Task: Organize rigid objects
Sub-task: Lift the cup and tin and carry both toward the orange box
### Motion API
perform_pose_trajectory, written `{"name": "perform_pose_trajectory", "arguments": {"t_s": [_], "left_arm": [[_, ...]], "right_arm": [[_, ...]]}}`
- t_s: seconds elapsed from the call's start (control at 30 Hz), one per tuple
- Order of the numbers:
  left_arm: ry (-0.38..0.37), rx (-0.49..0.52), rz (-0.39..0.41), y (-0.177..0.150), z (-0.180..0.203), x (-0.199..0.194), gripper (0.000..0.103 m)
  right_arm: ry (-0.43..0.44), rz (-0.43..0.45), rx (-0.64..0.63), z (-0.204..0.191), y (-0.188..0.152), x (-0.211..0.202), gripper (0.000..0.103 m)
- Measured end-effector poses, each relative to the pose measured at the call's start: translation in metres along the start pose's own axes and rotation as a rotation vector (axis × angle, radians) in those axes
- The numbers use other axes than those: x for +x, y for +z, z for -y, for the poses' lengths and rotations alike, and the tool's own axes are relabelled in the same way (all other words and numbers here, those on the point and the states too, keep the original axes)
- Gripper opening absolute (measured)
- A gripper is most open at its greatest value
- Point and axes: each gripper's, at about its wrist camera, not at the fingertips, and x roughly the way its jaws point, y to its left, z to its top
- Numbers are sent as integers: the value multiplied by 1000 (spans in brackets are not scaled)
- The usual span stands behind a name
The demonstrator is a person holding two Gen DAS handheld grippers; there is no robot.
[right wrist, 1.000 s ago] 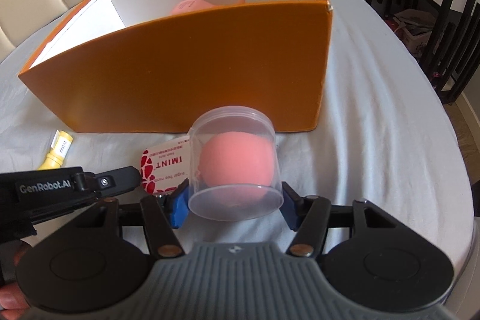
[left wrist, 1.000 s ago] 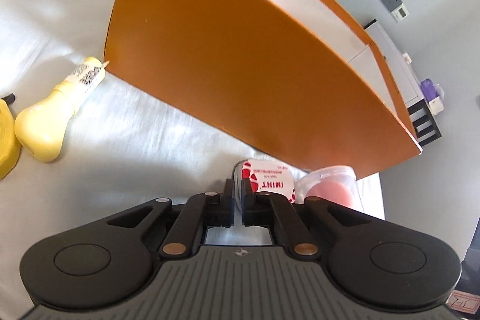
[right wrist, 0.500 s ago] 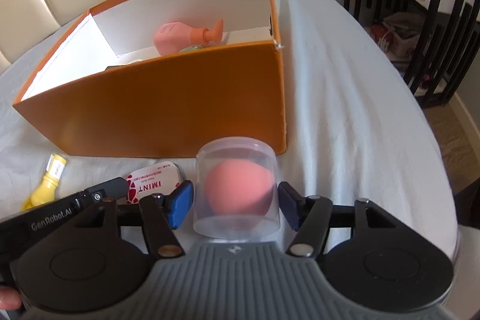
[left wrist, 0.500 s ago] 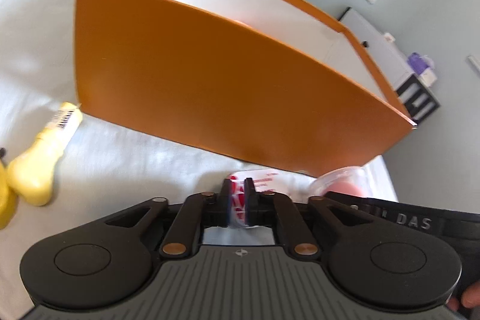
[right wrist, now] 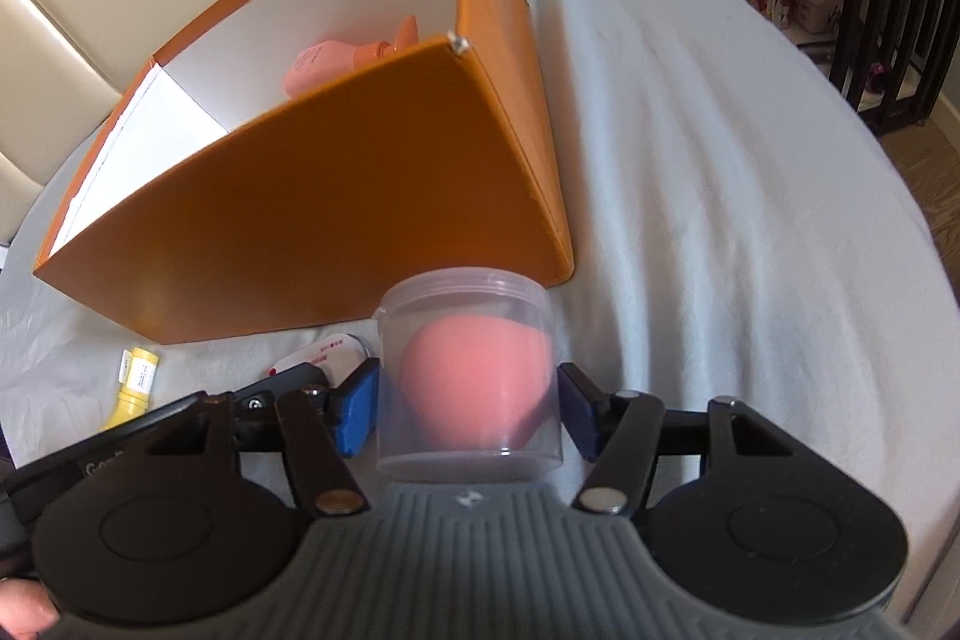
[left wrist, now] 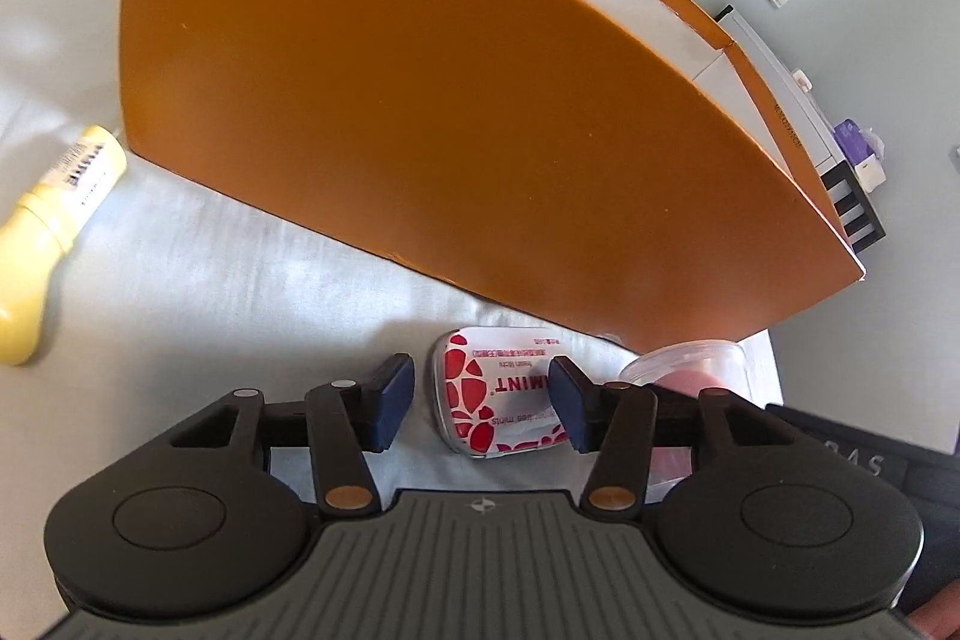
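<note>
The left gripper (left wrist: 480,403) has just been spreading its jaws; the mint tin (left wrist: 495,391) lies flat between them, released, on the white cloth (left wrist: 240,292). The right gripper (right wrist: 471,415) clamps the clear jar (right wrist: 468,376) with its pink ball, orange box (right wrist: 336,220) just ahead.

One orange box (right wrist: 312,214). One mint tin (left wrist: 498,391). One clear jar (right wrist: 471,376) holding one pink ball (right wrist: 477,379). One yellow bottle (left wrist: 54,232). One pink bottle (right wrist: 336,61) in box. Two grippers.
</note>
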Motion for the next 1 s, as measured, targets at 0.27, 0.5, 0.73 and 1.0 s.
{"name": "perform_pose_trajectory", "arguments": {"t_s": [0.27, 0.5, 0.73, 1.0], "left_arm": [[-1, 27, 33, -2, 12, -7, 34], [-73, 130, 37, -6, 28, -27, 18], [-71, 187, 1, -5, 47, -13, 19], [-30, 176, -10, -8, 52, -1, 20]], "right_arm": [[27, 1, -7, 8, 1, -2, 61], [55, 7, 23, 20, 8, -13, 61], [52, 7, -18, 17, 7, -16, 60], [58, 14, -8, 22, 7, -16, 60]]}}
